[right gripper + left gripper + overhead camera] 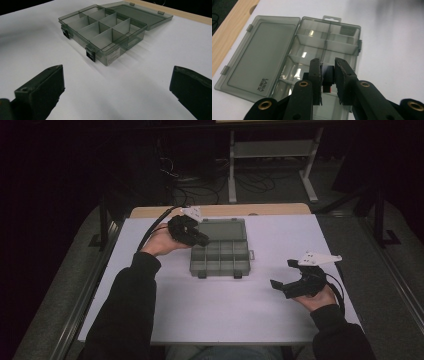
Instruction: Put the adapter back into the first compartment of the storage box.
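Left gripper: the left gripper (327, 72) hovered over the near-left part of the organiser box (220, 251), its jaws clamped on a small dark block (327, 75) with a trace of red at its lower edge.
Small dark block: it sat between the pads, above the box's compartments, not resting in any of them; what it was could not be told.
Right gripper: the right gripper (281, 276) was held low over the white table (210, 310), well to the right of the box, jaws spread wide with nothing between them.
Organiser box: a smoky transparent plastic case lay on the table's far half, toward the centre, with its lid (262, 57) swung fully open and lying flat on the table beyond the tray.
Compartments: dividers split the tray into two rows; in the right gripper view they looked empty.
Latches: two dark clasps (90, 55) stood on the front wall facing the person.
Hands: a hand (159, 242) in a dark sleeve carried each gripper.
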`<state>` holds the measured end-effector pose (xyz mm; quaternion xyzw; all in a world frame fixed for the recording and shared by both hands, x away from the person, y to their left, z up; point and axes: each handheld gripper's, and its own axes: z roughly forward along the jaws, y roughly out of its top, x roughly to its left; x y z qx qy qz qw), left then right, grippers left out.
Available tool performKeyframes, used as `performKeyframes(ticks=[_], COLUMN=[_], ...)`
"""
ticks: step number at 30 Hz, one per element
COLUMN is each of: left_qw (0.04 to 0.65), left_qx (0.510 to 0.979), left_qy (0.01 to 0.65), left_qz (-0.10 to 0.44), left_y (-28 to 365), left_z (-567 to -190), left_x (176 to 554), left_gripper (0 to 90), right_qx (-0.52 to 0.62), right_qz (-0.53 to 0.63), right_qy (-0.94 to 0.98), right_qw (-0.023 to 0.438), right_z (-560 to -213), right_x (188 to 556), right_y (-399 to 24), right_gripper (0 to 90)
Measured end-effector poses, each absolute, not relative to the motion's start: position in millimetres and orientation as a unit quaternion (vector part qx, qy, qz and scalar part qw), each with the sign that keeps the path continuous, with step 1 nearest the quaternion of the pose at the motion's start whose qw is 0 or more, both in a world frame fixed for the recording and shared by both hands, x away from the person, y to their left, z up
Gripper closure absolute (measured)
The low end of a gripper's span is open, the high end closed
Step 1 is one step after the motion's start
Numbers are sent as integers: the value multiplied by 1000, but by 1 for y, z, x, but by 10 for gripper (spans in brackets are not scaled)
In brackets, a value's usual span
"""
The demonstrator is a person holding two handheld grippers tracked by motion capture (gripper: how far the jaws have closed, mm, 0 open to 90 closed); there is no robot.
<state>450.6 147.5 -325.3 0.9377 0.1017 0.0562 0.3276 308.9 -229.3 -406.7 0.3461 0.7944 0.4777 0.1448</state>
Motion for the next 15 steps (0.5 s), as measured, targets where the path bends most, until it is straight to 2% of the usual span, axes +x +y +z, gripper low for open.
performKeyframes(ticks=[15], left_qw=[311], left_qx=[939], left_qy=[140], left_qz=[51], left_y=[156], left_z=[-349], left_x=[476], left_gripper=[756], right_qx=[346], right_qz=[472], right_qy=[798], right_qw=[143], right_z=[-408], right_x=[308], right_y=[-228], right_gripper=[0])
